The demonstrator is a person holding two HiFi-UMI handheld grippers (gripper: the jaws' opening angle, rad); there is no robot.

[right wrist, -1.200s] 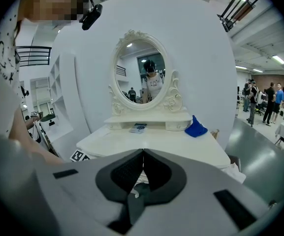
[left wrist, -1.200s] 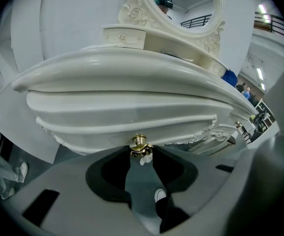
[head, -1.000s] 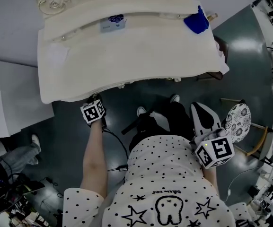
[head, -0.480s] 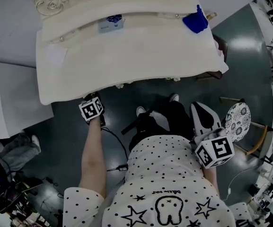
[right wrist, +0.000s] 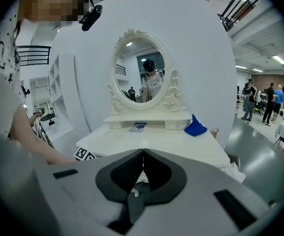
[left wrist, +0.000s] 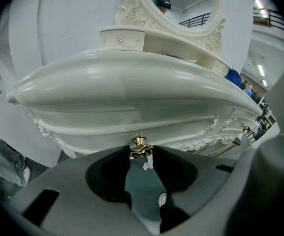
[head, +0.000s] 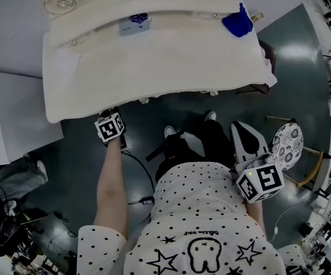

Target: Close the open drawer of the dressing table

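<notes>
The cream-white dressing table (head: pixel 154 67) in front of me has a broad, curved top that is mostly bare, a carved front edge with a gold knob (left wrist: pixel 140 142) on it, and a low rear shelf carrying an oval mirror (right wrist: pixel 141 73) in a scrolled frame. Directly on the top lie a crumpled blue cloth (head: pixel 237 23) at the back right corner and a small pale packet with blue print (head: pixel 135 25) just in front of the rear shelf, well apart from each other. The table stands on a dark, glossy floor (head: pixel 85 171), where a round stool with a patterned seat (head: pixel 285 145) sits off to my right.
</notes>
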